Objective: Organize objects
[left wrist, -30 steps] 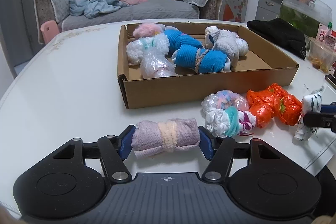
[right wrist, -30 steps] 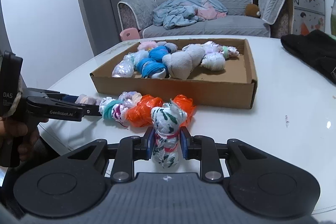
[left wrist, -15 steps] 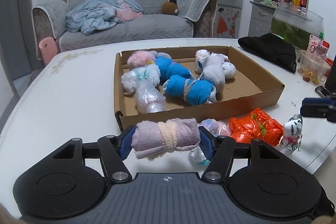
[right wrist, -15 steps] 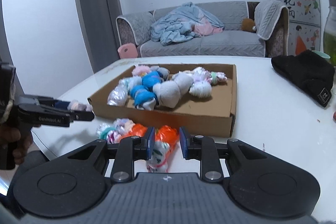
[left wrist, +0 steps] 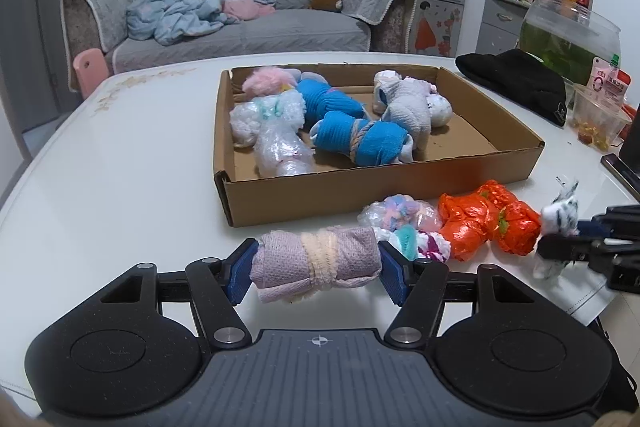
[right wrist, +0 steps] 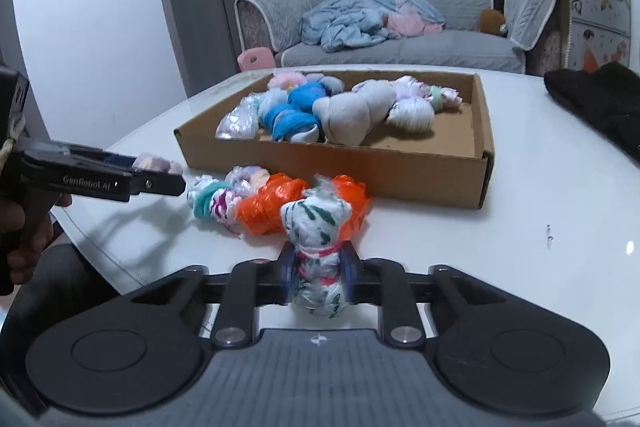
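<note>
Two bundles are in my grip. Nearest, the left gripper (left wrist: pixel 318 269) is clamped end to end on a lilac knitted cloth roll tied with a cream band (left wrist: pixel 316 263). The right gripper (right wrist: pixel 317 277) has just been closing and pinches a white green-striped plastic-wrapped bundle with a pink tie (right wrist: pixel 318 259) at its tied waist.

I judge both items light, soft and compressible. The cloth roll should hold well by its ends. The plastic wrap looks slippery, so the waist under the tie is the safest hold.

Beyond them, on the white table (left wrist: pixel 120 163), lie two orange plastic bundles (left wrist: pixel 486 227) touching a pastel bundle with a teal band (left wrist: pixel 404 227). Farther back sits the open brown cardboard tray (left wrist: pixel 380 195), already holding blue, grey and clear-wrapped rolls, with bare floor at its right side.
</note>
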Action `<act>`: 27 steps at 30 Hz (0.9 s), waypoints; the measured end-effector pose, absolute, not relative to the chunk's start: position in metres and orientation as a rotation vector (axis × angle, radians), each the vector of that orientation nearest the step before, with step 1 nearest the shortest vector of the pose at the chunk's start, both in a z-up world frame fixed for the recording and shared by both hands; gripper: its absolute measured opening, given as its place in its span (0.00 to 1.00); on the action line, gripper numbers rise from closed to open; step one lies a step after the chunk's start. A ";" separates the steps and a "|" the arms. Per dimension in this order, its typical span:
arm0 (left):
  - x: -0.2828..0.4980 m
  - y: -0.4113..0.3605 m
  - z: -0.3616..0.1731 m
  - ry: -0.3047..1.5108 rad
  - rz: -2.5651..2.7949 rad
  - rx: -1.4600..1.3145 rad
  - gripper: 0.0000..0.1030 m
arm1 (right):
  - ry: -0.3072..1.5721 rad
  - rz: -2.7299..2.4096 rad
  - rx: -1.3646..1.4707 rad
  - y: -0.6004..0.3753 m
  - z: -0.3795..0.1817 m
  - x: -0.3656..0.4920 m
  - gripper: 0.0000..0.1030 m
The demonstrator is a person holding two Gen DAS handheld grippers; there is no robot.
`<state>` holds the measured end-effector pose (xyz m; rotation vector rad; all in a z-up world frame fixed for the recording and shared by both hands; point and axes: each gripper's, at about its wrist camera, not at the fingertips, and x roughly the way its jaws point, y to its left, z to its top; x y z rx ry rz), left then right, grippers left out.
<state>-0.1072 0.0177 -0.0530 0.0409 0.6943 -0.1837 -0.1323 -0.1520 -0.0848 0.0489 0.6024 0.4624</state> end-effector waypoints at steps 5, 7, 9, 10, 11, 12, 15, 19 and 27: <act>-0.107 0.011 -0.046 0.689 -0.212 0.046 0.66 | 0.580 0.459 0.053 -0.164 -0.067 -0.136 0.19; -0.106 0.003 -0.037 0.671 -0.239 0.070 0.66 | 0.563 0.460 0.050 -0.171 -0.055 -0.133 0.19; -0.103 -0.006 -0.023 0.644 -0.267 0.092 0.66 | 0.539 0.457 0.043 -0.178 -0.040 -0.128 0.19; -0.100 -0.011 -0.017 0.631 -0.280 0.099 0.66 | 0.526 0.456 0.039 -0.181 -0.033 -0.124 0.19; -0.096 -0.016 -0.009 0.621 -0.296 0.101 0.66 | 0.517 0.456 0.036 -0.184 -0.027 -0.119 0.19; -0.092 -0.021 -0.003 0.614 -0.310 0.097 0.66 | 0.507 0.455 0.031 -0.187 -0.019 -0.114 0.19; -0.075 -0.038 0.013 0.607 -0.353 0.093 0.66 | 0.486 0.450 0.010 -0.194 -0.002 -0.097 0.19; -0.048 -0.069 0.021 0.616 -0.410 0.121 0.66 | 0.493 0.453 -0.014 -0.200 0.007 -0.067 0.19; 0.017 -0.113 -0.013 0.778 -0.515 0.082 0.66 | 0.617 0.497 0.004 -0.209 -0.015 -0.010 0.19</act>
